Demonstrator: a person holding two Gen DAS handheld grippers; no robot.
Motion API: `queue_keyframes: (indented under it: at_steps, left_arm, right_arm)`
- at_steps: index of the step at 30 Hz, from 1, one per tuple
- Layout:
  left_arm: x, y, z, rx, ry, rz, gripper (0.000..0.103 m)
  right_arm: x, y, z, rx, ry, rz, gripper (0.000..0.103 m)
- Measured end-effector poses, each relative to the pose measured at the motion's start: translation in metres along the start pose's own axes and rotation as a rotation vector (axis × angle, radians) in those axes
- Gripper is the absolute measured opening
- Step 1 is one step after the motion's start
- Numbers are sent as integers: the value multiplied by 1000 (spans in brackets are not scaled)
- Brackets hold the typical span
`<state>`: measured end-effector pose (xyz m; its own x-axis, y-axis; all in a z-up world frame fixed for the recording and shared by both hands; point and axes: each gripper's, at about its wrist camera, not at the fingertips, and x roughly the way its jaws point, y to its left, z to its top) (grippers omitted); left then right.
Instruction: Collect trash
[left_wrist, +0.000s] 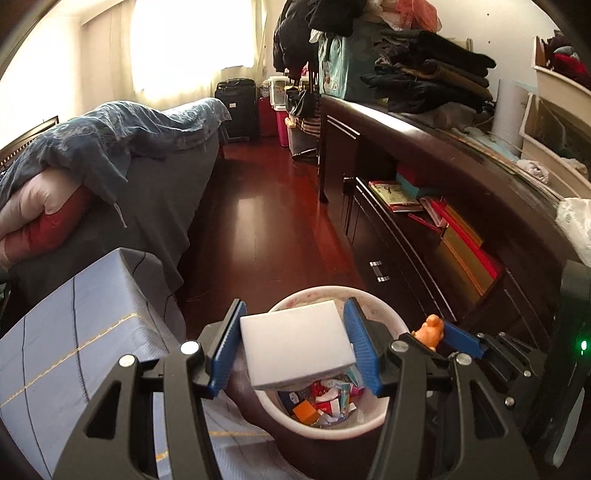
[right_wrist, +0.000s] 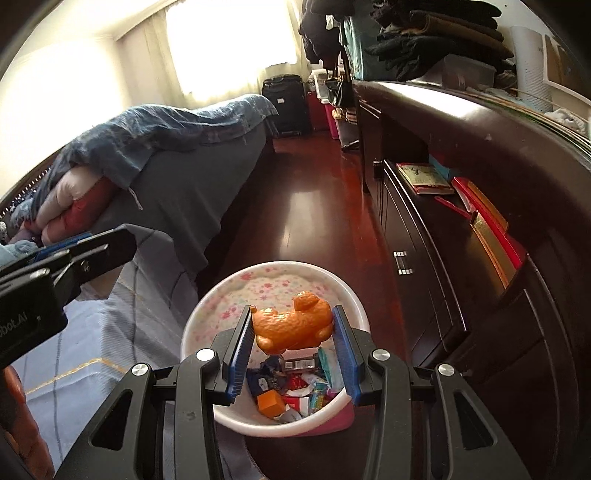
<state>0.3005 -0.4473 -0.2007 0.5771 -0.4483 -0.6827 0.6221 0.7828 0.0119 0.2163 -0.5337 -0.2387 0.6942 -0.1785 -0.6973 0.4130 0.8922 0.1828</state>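
1. Bin (right_wrist: 207, 314) sits on the floor at my 6 o'clock.
2. Left gripper (left_wrist: 293, 341) squeezes a white block (left_wrist: 297, 347).
3. Right gripper (right_wrist: 291, 332) squeezes an orange toy (right_wrist: 293, 326).
4. Dropping too early could bounce them off the rim.

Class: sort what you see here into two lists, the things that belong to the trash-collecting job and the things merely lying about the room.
Belongs to the job:
white block in left gripper
orange toy figure in right gripper
waste bin

Lying about:
bed
black suitcase
folded clothes
dark cabinet
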Motion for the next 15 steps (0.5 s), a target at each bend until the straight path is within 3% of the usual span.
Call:
queue_keyframes:
  at_steps: [4, 7, 9, 15]
  left_arm:
    - [17, 3, 5, -22, 29, -18, 57]
    - [29, 10, 9, -64, 47, -53, 72]
    - [31, 15, 11, -87, 43, -73, 82]
    - [15, 34, 13, -133, -9, -93, 98]
  right_arm:
    - [11, 4, 2, -12, 4, -5, 42]
    - [22, 9, 2, -32, 5, -14, 45]
    - [29, 11, 1, -33, 2, -25, 68]
    - [36, 10, -6, -11, 20, -48, 76]
